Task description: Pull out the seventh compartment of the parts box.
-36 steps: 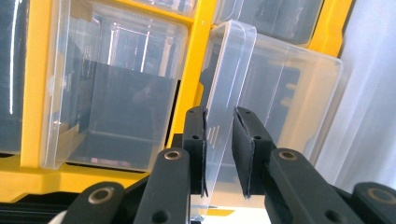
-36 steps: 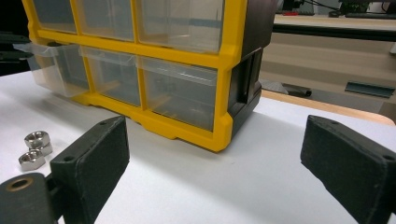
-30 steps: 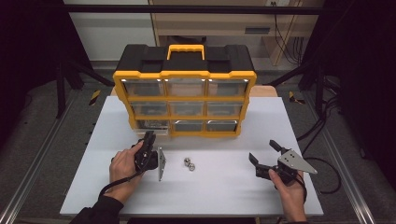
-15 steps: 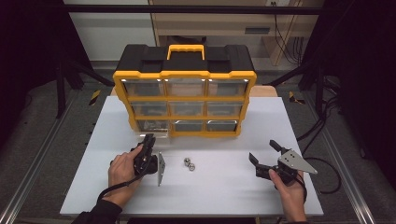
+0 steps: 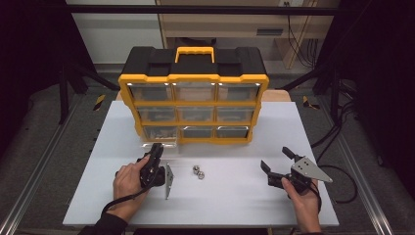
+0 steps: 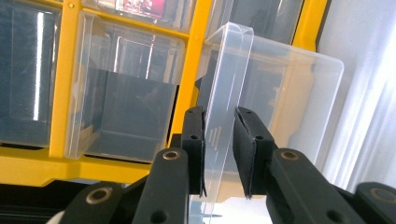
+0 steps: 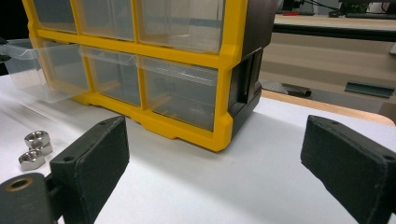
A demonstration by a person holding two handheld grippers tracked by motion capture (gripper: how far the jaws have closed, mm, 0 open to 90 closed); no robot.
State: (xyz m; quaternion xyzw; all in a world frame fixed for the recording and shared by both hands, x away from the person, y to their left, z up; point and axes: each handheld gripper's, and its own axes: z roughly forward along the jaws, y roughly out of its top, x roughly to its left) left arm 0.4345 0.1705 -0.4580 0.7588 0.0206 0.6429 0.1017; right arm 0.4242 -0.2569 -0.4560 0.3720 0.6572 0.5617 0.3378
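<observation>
At the front of the yellow organizer [image 5: 193, 100], near its bottom-left corner, the left tool [image 5: 155, 152] points toward the cabinet, and the person's left hand [image 5: 128, 182] holds it from behind with the forearm coming up from the near edge of the worktop [image 5: 235, 196]. In the left gripper view its jaws are narrow and stand on both sides of the front lip of the clear drawer [image 6: 261, 93], which is pulled partly out of the bottom-left slot of the organizer. I cannot tell if the pads really press the plastic. To the front right of the organizer, well apart from it, the right tool [image 5: 276, 160] rests low over the worktop with its jaws wide and nothing between them. Two metal nuts [image 5: 197, 172] lie in front of the organizer, between both tools. Compared with one second ago, the left tool is a little closer to the organizer; the right tool is in the same place.
</observation>
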